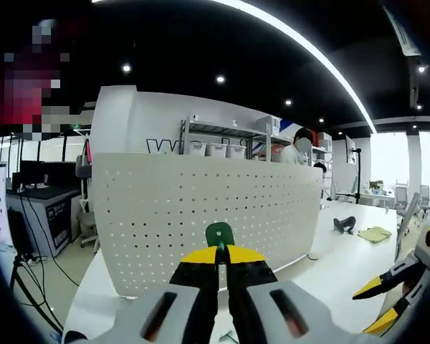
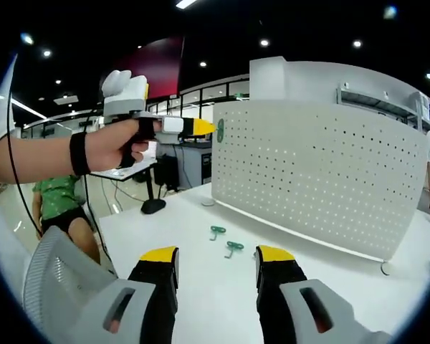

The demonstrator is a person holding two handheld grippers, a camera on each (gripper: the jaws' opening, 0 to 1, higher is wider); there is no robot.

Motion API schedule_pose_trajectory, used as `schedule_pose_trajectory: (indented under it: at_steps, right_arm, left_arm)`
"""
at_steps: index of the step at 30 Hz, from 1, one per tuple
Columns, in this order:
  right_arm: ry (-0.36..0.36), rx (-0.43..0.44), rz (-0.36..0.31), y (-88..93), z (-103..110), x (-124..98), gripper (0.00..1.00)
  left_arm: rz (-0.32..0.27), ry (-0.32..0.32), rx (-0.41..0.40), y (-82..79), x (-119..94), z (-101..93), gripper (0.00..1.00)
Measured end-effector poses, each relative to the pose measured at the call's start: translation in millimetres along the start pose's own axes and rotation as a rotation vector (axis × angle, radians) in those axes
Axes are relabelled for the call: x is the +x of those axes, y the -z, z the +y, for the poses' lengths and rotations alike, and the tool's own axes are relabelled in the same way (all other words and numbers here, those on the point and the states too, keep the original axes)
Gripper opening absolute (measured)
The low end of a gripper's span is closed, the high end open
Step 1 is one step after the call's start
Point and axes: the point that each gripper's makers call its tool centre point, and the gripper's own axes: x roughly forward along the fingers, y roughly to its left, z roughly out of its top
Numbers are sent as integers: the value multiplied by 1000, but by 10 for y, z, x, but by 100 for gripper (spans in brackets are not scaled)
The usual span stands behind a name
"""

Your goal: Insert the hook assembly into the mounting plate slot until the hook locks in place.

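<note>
The left gripper point(image 1: 221, 252) clenches a green hook point(image 1: 219, 233) between its fingers, just short of the perforated white plate point(image 1: 201, 208) standing on the table point(image 2: 222, 287). The right gripper point(image 2: 216, 264) hangs with fingers spread apart, two more green hooks point(image 2: 225, 240) lying on the table just beyond them.

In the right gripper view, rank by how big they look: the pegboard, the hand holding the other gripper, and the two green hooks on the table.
1. Pegboard
2. Hand, though it's nearer the camera
3. The two green hooks, which look alike
</note>
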Motion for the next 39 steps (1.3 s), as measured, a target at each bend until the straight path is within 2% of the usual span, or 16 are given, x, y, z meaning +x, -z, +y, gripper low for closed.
schedule_pose_trajectory:
  at_steps: [16, 24, 25, 32, 39]
  right_arm:
    - [14, 13, 3, 38, -47, -39, 43]
    - [23, -17, -3, 31, -52, -59, 43]
    - [26, -15, -3, 27, -59, -64, 44]
    - [47, -21, -23, -24, -106, -111, 49]
    - [50, -25, -20, 6, -102, -130, 56]
  left_arm:
    - [-11, -19, 34, -79, 134, 48, 2]
    - [-8, -64, 82, -99, 231, 139, 2]
    - [-4, -70, 103, -94, 245, 141, 2]
    - [-11, -70, 98, -123, 328, 162, 2]
    - [-10, -87, 109, -167, 399, 213, 2]
